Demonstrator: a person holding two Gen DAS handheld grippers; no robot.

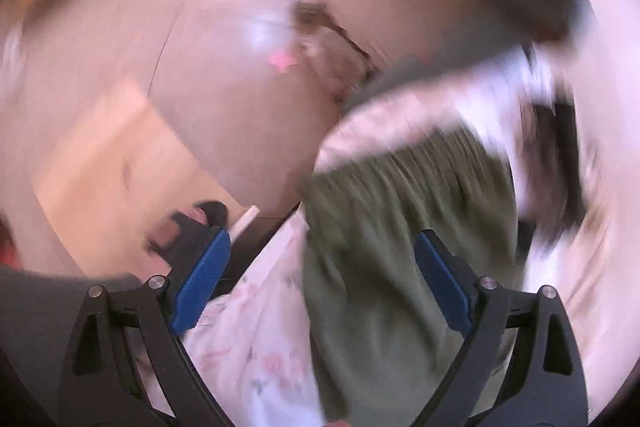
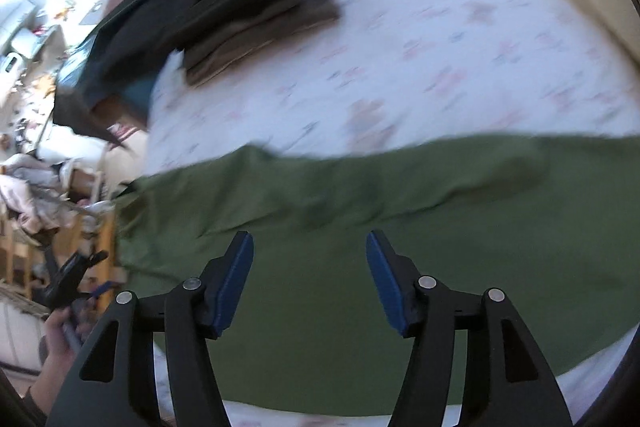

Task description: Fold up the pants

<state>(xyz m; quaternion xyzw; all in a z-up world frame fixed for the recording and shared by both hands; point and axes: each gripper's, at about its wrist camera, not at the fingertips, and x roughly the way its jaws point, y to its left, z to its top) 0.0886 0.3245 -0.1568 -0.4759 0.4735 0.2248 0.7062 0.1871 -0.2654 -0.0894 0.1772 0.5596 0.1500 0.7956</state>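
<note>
- Nearest, the right gripper (image 2: 310,247) hangs over the green pants (image 2: 360,219), blue pads parted with nothing between them.
- The left gripper (image 1: 322,247) has its jaws wide — empty above blurred green cloth.
- The pants lie spread across the near part of a floral bedsheet (image 2: 440,47).
- Further back, a folded brown garment (image 2: 260,23) sits beside dark clothes (image 2: 160,3) at the bed's edge.

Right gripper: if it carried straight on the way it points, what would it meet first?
Most likely the green pants spread on the floral bed sheet. The right gripper is open with nothing between its pads, though depth is hard to judge.
</note>
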